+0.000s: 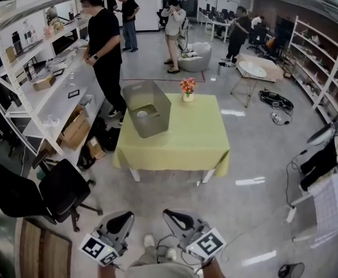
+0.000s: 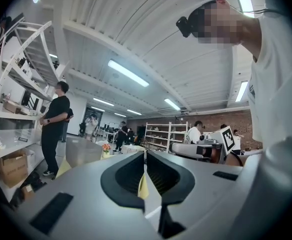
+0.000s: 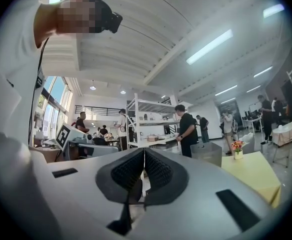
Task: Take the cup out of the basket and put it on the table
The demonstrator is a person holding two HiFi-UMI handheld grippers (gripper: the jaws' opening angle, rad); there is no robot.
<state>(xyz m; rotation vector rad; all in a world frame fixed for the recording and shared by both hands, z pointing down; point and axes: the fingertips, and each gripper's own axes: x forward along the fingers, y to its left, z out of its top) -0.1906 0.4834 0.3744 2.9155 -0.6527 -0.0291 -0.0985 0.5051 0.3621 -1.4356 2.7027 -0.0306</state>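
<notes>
A grey plastic basket (image 1: 147, 108) stands on the left part of a table with a yellow-green cloth (image 1: 186, 138). Inside it a white cup (image 1: 142, 114) sits upright on the bottom. Both grippers hang low at the near edge of the head view, well short of the table. My left gripper (image 1: 124, 215) and my right gripper (image 1: 172, 214) point level toward it, each with its jaws together and nothing held. The left gripper view shows its shut jaws (image 2: 145, 153) with the basket (image 2: 83, 151) far off. The right gripper view shows its shut jaws (image 3: 144, 150) and the basket (image 3: 208, 153).
A small vase of flowers (image 1: 187, 89) stands at the table's far edge. A person in black (image 1: 103, 45) stands by the white workbench (image 1: 53, 97) on the left. A black office chair (image 1: 62, 191) is near left, cardboard boxes (image 1: 76, 131) lie under the bench, and a drying rack (image 1: 331, 201) stands right.
</notes>
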